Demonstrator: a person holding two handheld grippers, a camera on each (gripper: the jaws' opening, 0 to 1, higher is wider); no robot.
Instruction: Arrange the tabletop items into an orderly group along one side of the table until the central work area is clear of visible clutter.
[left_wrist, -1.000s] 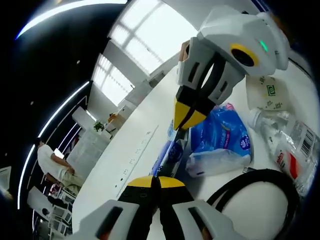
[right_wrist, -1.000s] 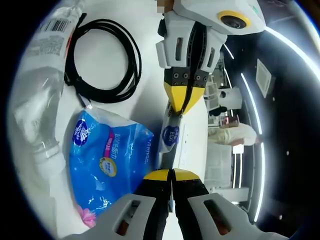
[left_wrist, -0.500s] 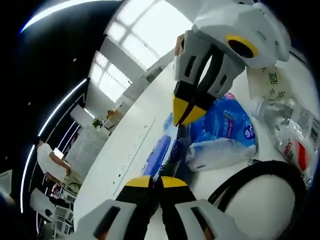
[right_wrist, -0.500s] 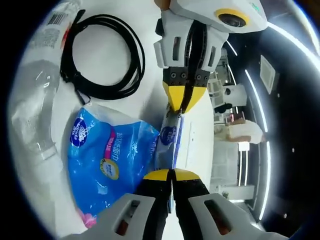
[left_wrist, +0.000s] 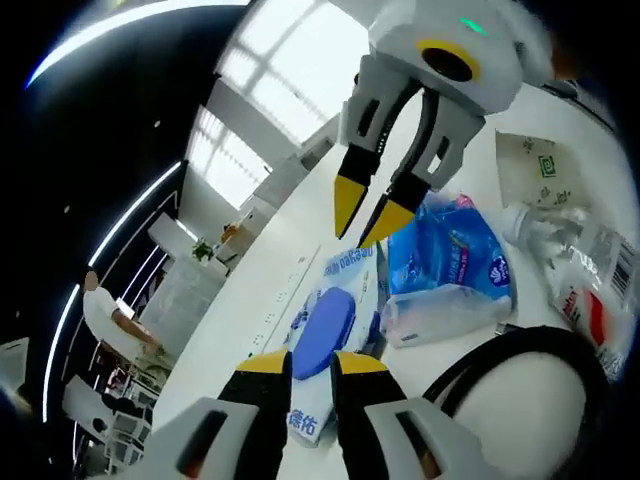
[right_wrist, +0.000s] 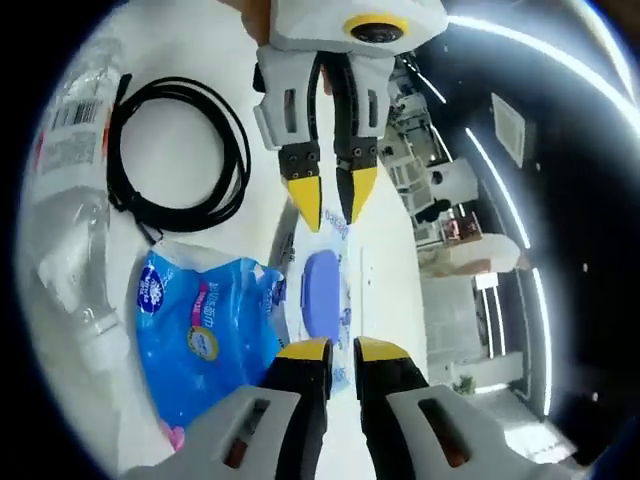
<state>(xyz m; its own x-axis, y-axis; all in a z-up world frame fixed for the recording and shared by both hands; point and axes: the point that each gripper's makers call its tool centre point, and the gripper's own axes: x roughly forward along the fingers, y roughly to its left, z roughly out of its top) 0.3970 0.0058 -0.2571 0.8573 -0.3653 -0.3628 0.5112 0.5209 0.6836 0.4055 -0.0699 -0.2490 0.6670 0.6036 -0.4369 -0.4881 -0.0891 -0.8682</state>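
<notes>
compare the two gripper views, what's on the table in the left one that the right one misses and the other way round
Left gripper view alone: a white sachet with a green logo beyond the bottle. Right gripper view alone: the whole loop of the black coiled cable. Both share the white wipes pack with a blue oval lid, the blue plastic tissue pack, the clear plastic bottle, and the open left gripper and right gripper.

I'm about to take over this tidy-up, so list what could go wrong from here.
1. Both grippers, left and right, are open around the wipes pack; it may lie crooked.
2. The blue tissue pack touches it, so a nudge could shift both.
3. The black cable coil nearby could snag a jaw.
</notes>
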